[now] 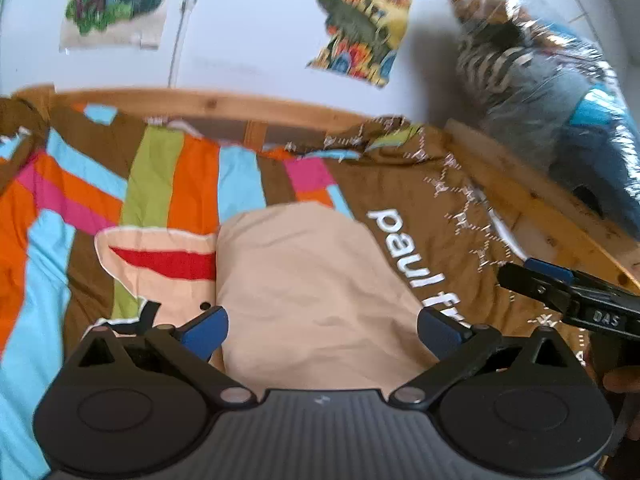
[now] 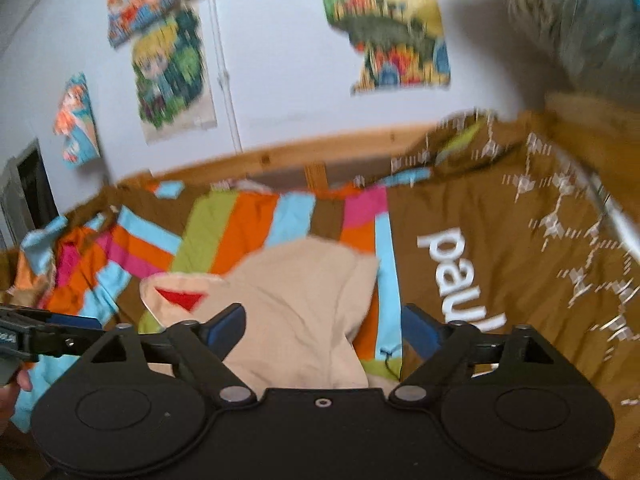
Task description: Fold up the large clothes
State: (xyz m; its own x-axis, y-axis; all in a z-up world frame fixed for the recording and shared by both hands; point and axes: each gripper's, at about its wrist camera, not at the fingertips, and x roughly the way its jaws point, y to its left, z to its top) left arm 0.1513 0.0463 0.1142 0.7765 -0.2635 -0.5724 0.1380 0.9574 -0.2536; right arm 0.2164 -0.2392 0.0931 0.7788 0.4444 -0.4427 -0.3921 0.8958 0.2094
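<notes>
A beige garment (image 1: 304, 280) lies folded into a compact shape on the striped bedspread (image 1: 160, 184). A flap with a red patch (image 1: 168, 262) sticks out to its left. My left gripper (image 1: 324, 332) hovers just above its near end, jaws wide open, and the blue pads (image 1: 208, 332) touch nothing. In the right wrist view the same garment (image 2: 304, 300) lies under my right gripper (image 2: 324, 326), which is also open and empty. A finger of the right gripper (image 1: 536, 280) reaches in from the right. The left gripper (image 2: 60, 328) shows at the left edge.
The bedspread's brown part (image 2: 500, 240) carries white lettering. A wooden bed rail (image 1: 224, 104) runs along the white wall, which holds several colourful posters (image 2: 384, 28). A shiny plastic bag of clothes (image 1: 560, 100) sits at the right. A hand (image 2: 20, 384) shows at the lower left.
</notes>
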